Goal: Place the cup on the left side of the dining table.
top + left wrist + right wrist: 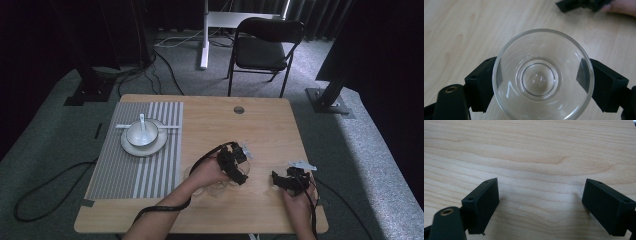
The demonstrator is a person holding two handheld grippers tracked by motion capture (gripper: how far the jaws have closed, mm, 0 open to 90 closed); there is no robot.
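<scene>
A clear drinking glass stands upright on the wooden table, and the left gripper view looks straight down into it. My left gripper is shut on it, one black jaw pressed to each side. In the high view the left gripper sits near the table's front middle, with the glass under the hand. My right gripper is open over bare wood with nothing between its jaws. It rests at the front right, right gripper, a short way right of the glass.
A grey striped placemat covers the table's left part, carrying a white plate with a white bowl and a spoon. A cable hole lies near the far edge. A black folding chair stands behind.
</scene>
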